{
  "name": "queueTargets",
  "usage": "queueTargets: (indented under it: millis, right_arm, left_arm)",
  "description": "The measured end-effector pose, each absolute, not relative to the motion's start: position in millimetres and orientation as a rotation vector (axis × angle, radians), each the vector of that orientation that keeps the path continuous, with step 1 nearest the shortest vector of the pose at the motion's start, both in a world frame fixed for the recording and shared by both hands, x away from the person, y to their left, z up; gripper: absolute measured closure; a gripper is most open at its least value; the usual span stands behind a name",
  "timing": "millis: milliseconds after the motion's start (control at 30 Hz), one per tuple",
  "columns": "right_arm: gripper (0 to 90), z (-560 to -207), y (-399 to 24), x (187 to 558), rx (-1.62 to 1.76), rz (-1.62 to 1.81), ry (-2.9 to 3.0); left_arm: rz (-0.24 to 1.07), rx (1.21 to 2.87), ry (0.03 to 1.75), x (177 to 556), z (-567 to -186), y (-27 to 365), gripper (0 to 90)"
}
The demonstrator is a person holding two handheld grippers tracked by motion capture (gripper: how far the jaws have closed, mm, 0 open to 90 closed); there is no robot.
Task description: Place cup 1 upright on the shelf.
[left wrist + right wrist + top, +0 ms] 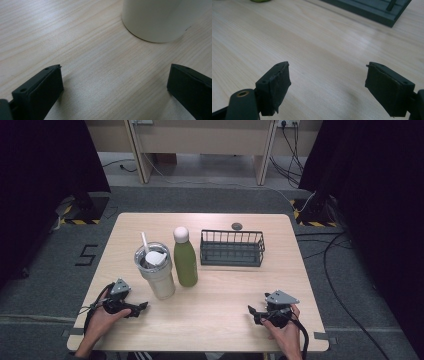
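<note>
Nearby, tumbler stands upright just beyond left hand-held gripper, jaws released; right hand-held gripper also released, farther off.

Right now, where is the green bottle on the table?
In the high view the green bottle stands upright near the middle of the table, just right of the tumbler with a straw and left of the dark wire basket.

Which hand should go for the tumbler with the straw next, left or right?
Left. The left gripper sits just beside the tumbler, its jaws open and the cup's base right ahead in the left gripper view. The right gripper lies across the table, with the green bottle between it and the tumbler.
</note>
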State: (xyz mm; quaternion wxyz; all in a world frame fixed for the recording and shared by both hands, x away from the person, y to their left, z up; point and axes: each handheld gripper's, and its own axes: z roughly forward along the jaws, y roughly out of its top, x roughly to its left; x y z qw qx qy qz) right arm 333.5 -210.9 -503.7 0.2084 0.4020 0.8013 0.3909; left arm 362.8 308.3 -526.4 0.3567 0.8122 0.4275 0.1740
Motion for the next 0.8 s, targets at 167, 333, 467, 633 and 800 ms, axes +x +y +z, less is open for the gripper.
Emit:
queueTargets:
  millis: [167,333,467,633,800]
  right_arm:
    - [20.2,-493,-206,331,1.069,1.135,2.208]
    - [20.5,-487,-201,332,1.043,1.173,2.196]
    - [20.5,-483,-198,334,1.022,1.183,2.195]
    - [20.6,-481,-193,338,1.007,1.199,2.195]
    - [20.5,-479,-188,341,0.991,1.201,2.204]
  left_arm:
    - [0.449,2.096,1.103,363,-527,308,0.0]
    - [0.449,2.096,1.104,363,-526,308,0.0]
    - [0.45,2.096,1.105,363,-526,308,0.0]
    - [0.449,2.097,1.104,363,-526,308,0.0]
    - [0.449,2.097,1.104,363,-526,308,0.0]
